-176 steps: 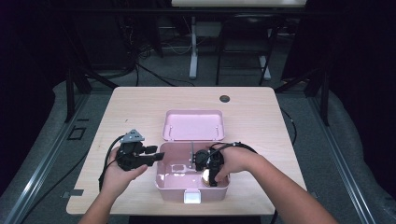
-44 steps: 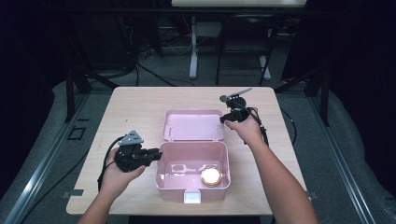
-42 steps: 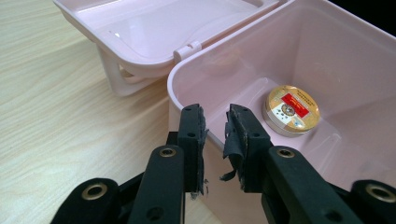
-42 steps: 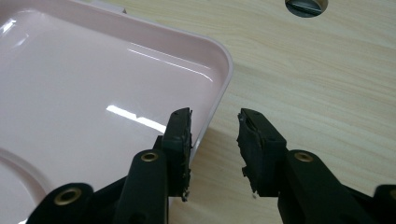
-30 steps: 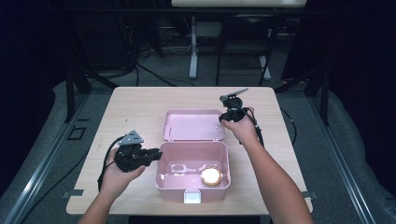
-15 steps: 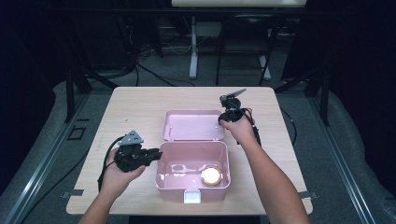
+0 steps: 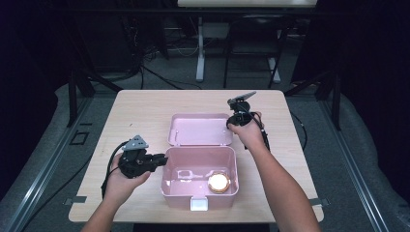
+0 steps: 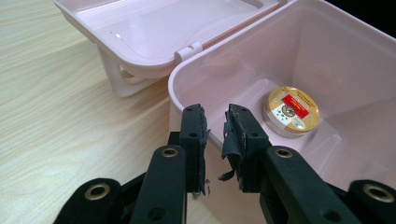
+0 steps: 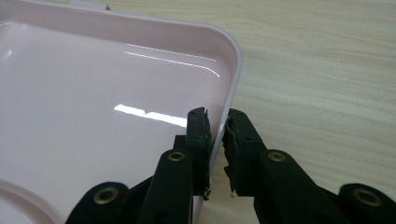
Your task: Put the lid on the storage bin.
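Apparently both jaws pinch edges: right gripper [image 9: 215, 122] lid [image 9: 93, 93], left gripper [image 8: 215, 119] box rim [image 8: 184, 95].

A pink box [image 7: 199, 192] stood open near the table's front edge, its lid [image 7: 200, 129] laid flat behind it; a round gold tin [image 7: 218, 181] with a red label lay in its right front corner

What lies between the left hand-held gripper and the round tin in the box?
The pink box's near wall, straddled by the left hand-held gripper, then bare box floor up to the tin; left gripper view.
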`<state>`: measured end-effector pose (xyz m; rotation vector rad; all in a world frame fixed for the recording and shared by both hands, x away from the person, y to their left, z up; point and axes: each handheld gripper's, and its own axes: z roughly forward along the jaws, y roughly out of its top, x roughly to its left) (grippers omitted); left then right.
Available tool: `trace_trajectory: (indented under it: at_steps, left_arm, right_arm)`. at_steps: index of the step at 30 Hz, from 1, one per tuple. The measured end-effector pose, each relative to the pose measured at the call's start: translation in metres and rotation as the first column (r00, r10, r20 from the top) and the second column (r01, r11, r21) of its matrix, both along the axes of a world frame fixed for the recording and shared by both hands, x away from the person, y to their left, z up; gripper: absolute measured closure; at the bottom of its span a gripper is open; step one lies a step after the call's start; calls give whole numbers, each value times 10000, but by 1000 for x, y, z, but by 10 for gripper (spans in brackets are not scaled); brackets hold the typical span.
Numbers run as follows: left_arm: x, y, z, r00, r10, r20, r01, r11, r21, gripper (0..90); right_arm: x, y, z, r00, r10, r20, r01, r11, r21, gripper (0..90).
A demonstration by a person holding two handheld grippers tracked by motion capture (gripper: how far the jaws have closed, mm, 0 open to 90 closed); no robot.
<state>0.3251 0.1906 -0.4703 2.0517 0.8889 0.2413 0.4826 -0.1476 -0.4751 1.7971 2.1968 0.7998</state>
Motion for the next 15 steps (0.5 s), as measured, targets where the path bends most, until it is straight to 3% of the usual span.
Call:
trace_trajectory:
  at_steps: [8, 15]
  left_arm:
    - [0, 0, 0, 10000, 78, -30, -78, 9999, -85, 767]
    - [0, 0, 0, 10000, 92, -26, -92, 9999, -115, 771]
  right_arm:
    - [-1, -2, 3, 9999, -117, 35, 116, 9996, 250, 813]
    - [-5, 0, 8, 9993, -186, 314, 182, 9997, 149, 824]
